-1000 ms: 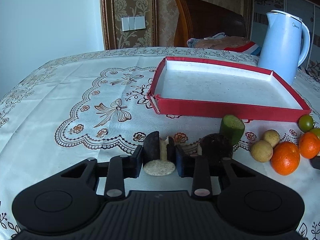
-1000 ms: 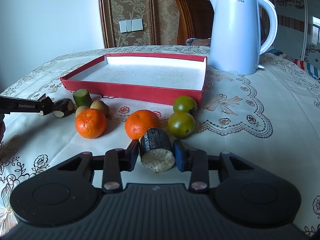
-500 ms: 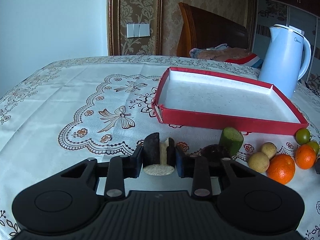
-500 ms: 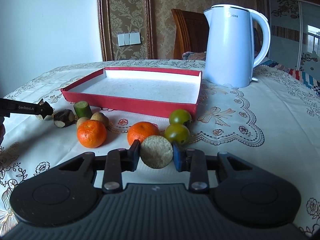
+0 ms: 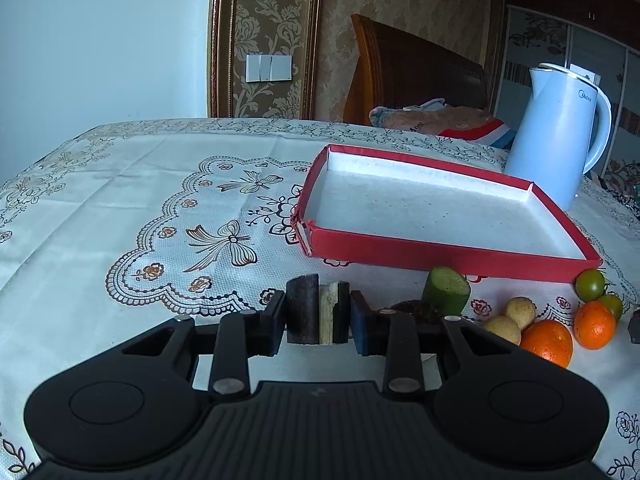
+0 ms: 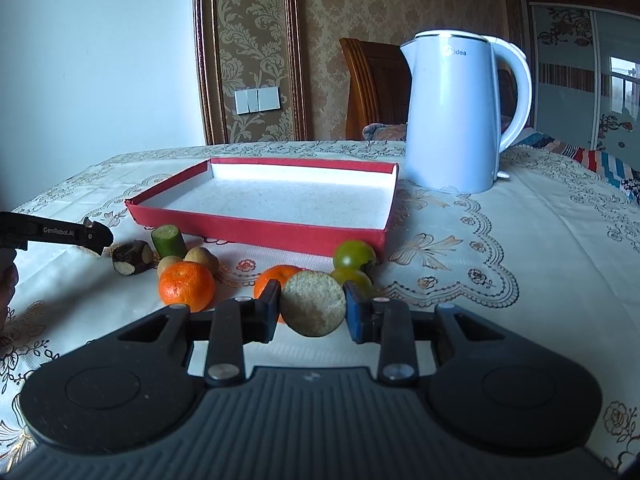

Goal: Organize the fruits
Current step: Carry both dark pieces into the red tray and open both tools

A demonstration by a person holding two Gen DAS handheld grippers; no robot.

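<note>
My left gripper [image 5: 318, 312] is shut on a dark-skinned sugarcane piece [image 5: 304, 308] with a pale split, held above the tablecloth. My right gripper [image 6: 312, 306] is shut on another sugarcane piece [image 6: 313, 309], its round pale cut end facing the camera. The red tray [image 5: 440, 250] with a white floor stands beyond, also in the right wrist view [image 6: 256, 226]. On the cloth lie two oranges [image 6: 186, 289], two green tomatoes [image 6: 354, 254], two small tan fruits [image 5: 502, 328], a green cane piece [image 6: 168, 240] and a dark cane piece [image 6: 133, 257].
A pale blue electric kettle [image 6: 456, 120] stands right of the tray's far corner. A wooden chair [image 5: 416, 76] with cloth on it is behind the table. The left gripper's finger shows in the right wrist view [image 6: 60, 234] at far left.
Both grippers have risen from the table with their sugarcane pieces. The fruit on the cloth has not moved.
</note>
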